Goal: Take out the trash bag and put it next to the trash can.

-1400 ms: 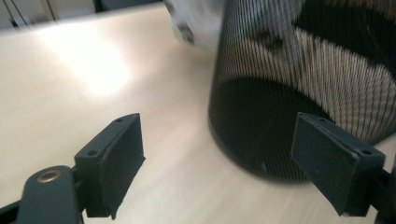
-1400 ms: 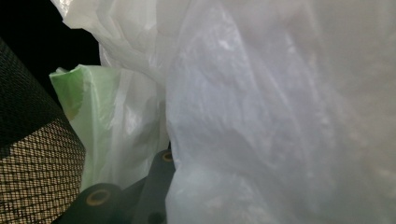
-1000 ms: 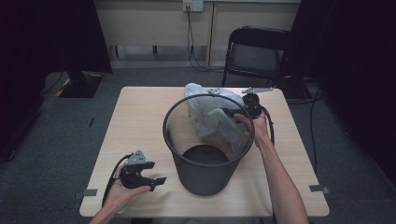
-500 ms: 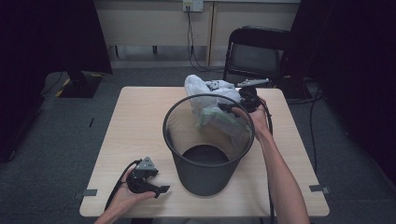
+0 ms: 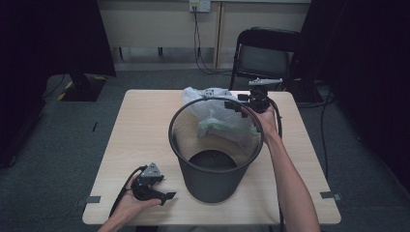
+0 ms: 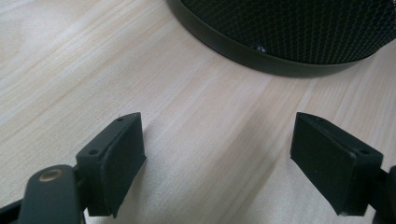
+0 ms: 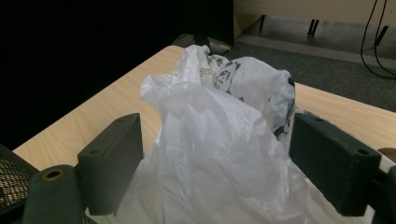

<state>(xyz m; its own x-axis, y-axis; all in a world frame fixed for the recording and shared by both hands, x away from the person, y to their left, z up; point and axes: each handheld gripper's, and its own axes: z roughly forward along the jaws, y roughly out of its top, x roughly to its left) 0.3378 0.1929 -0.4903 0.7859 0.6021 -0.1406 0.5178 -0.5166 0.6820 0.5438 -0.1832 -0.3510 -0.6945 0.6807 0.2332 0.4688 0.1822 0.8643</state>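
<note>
A black mesh wastebasket (image 5: 212, 183) stands upright in the middle of the wooden table (image 5: 140, 125). Behind it lies a crumpled white plastic bag (image 5: 203, 99), partly seen through the mesh. My right gripper (image 5: 238, 102) hovers at the basket's far right rim. In the right gripper view it (image 7: 215, 140) is open around the bag (image 7: 219, 121). Its jaws have just opened wider, then closed a little. My left gripper (image 5: 164, 191) rests open near the front left of the table. Between its jaws (image 6: 217, 140) is bare wood, with the basket's base (image 6: 289, 28) just ahead.
A black folding chair (image 5: 270, 53) stands behind the table's far right corner. Cables hang from a wall socket (image 5: 199, 6) at the back. Grey carpet surrounds the table. The table's left half is bare wood.
My right gripper has risen a little above the bag at the basket's far rim. The left hand has barely moved.
</note>
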